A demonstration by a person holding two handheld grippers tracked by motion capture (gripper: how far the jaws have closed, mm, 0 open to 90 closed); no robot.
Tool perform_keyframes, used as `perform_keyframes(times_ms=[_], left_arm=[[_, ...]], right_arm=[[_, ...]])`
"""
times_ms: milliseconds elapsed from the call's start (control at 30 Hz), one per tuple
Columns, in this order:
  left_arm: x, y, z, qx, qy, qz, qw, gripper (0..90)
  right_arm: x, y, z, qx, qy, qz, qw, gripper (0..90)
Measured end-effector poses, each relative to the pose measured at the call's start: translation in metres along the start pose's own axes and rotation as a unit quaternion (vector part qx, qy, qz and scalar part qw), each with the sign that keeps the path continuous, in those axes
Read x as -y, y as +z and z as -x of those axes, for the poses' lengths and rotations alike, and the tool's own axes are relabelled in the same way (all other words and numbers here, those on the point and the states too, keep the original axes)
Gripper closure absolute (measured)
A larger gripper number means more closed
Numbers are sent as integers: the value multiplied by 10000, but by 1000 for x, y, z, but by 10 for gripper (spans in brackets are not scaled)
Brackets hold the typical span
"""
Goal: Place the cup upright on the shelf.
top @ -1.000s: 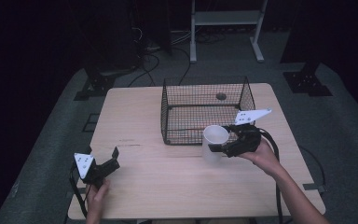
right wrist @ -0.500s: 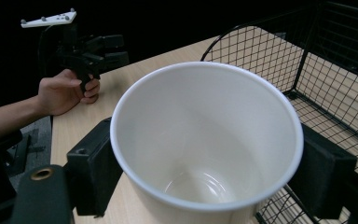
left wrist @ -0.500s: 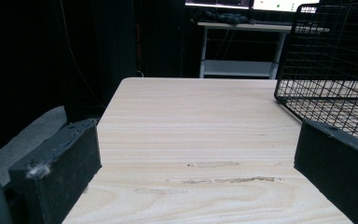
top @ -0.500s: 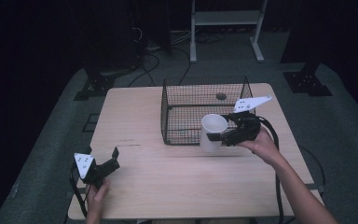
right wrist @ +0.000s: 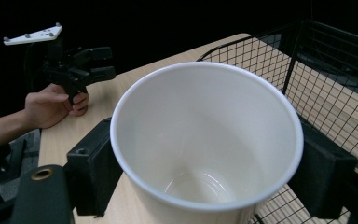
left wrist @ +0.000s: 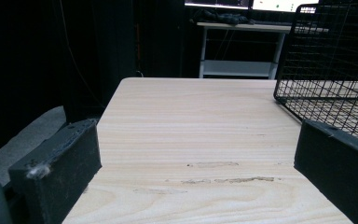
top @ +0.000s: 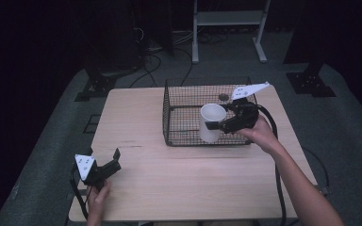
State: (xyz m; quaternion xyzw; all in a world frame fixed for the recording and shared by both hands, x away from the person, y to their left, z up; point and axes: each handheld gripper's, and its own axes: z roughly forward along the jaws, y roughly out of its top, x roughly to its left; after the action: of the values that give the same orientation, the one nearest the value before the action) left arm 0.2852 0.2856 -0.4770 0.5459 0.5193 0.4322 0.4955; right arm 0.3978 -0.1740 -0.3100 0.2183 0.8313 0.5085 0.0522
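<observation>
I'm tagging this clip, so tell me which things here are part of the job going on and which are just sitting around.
Part of the job:
white cup, clamped in the right claw
black wire basket, which the cup is held over

Just sitting around:
left claw, open and idle near the table's front corner
small dark round object inside the basket
white stand behind the table

My right gripper [top: 215, 124] is clamped on a white cup [top: 211, 122], holding it upright and lifted over the near wall of the black wire basket [top: 179, 123] — the cup's mouth is open upward. Just beyond the gripper, on the basket's floor, lies a small dark round thing [top: 223, 97]. My left gripper [top: 114, 158] sits well apart from it, low at the table's [top: 136, 113] near corner, jaws spread with nothing between them.
</observation>
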Motion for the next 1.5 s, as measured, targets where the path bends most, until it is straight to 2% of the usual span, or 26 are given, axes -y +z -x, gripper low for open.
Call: perform_keyframes(times_ms=[467,600,833,1067,1300,1500], left_arm=[[0,0,0,5,-16,2,10000,0],[0,0,0,7,-4,3,10000,0],[0,0,0,16,3,1,10000,0],[0,0,0,22,15,5,10000,0],[0,0,0,30,21,6,10000,0],[0,0,0,28,0,4,10000,0]], right_arm=[[-19,16,18,97,11,-125,9999,195],[-23,17,22,98,23,-70,9999,195],[-26,20,33,79,158,-79,9998,195],[-28,21,45,176,252,-97,9995,195],[-33,26,51,307,257,-113,9991,195],[-39,34,55,307,212,-170,9992,195]])
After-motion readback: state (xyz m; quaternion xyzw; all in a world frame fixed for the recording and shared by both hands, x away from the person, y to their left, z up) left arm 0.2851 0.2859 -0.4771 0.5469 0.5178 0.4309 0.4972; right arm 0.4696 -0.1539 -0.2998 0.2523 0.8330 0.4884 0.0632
